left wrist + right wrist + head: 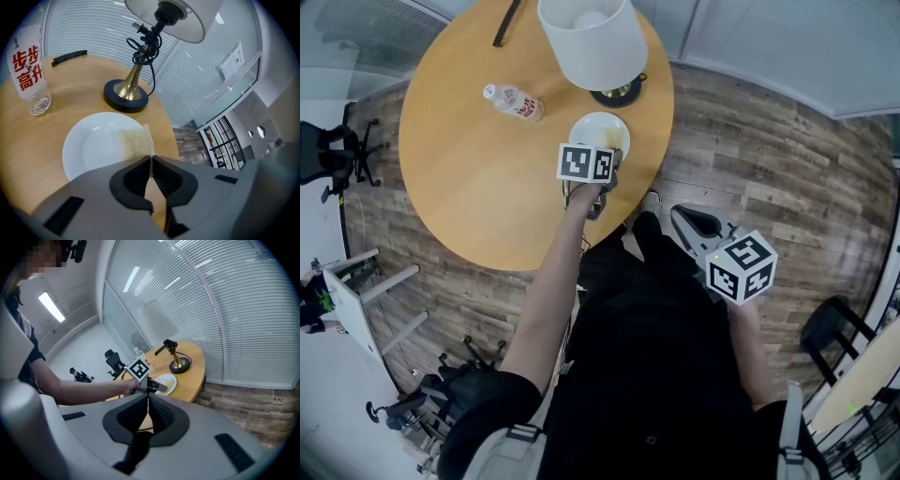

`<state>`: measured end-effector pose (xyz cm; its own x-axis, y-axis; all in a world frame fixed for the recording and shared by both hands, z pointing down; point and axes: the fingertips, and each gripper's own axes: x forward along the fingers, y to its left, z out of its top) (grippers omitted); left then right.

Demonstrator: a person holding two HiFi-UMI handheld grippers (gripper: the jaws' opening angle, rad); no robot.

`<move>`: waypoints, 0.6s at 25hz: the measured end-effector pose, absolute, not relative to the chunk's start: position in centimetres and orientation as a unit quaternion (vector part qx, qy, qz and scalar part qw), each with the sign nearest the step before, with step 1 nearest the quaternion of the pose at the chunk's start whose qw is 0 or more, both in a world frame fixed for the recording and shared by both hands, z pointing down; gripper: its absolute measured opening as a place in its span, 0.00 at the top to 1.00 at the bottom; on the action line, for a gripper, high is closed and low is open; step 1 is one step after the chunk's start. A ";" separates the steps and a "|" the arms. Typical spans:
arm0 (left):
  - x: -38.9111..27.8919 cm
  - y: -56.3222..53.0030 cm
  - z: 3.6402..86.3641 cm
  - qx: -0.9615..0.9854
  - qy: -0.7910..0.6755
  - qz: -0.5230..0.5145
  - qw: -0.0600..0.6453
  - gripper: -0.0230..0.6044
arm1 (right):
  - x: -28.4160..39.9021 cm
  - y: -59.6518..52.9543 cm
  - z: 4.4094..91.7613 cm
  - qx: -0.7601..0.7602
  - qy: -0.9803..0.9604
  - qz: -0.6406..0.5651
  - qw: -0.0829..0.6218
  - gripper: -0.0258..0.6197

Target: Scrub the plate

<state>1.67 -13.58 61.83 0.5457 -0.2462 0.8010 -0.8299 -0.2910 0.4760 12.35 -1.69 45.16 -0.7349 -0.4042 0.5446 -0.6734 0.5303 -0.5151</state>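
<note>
Right gripper (679, 217) is nearest, held low beside the person's lap and off the table, jaws pressed together on nothing. The left arm stretches straight out over the round wooden table (469, 197). The left gripper (151, 161) is closed, pinching the near edge of a beige sponge (135, 140) lying on the white plate (89, 145) near the table's right edge. Its marker cube covers the plate's near rim in the head view. Just behind stands a brass lamp (129, 89), its shade hiding most of the base from above. Water bottle (29, 70) stands left of the plate, top cut off. Dark pen-like thing (69, 57) at the far edge, unclear.
</note>
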 end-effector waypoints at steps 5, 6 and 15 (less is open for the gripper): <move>2.3 -12.8 61.1 0.755 -0.340 0.312 0.467 0.93 | 11.7 -1.8 45.0 0.312 -0.857 0.368 0.182 0.93; 2.2 -12.6 61.0 0.756 -0.338 0.314 0.465 0.93 | 11.7 -1.9 45.0 0.311 -0.857 0.368 0.181 0.93; -1.2 -10.0 61.3 0.744 -0.356 0.321 0.466 0.93 | 10.8 -2.4 44.9 0.297 -0.863 0.366 0.184 0.93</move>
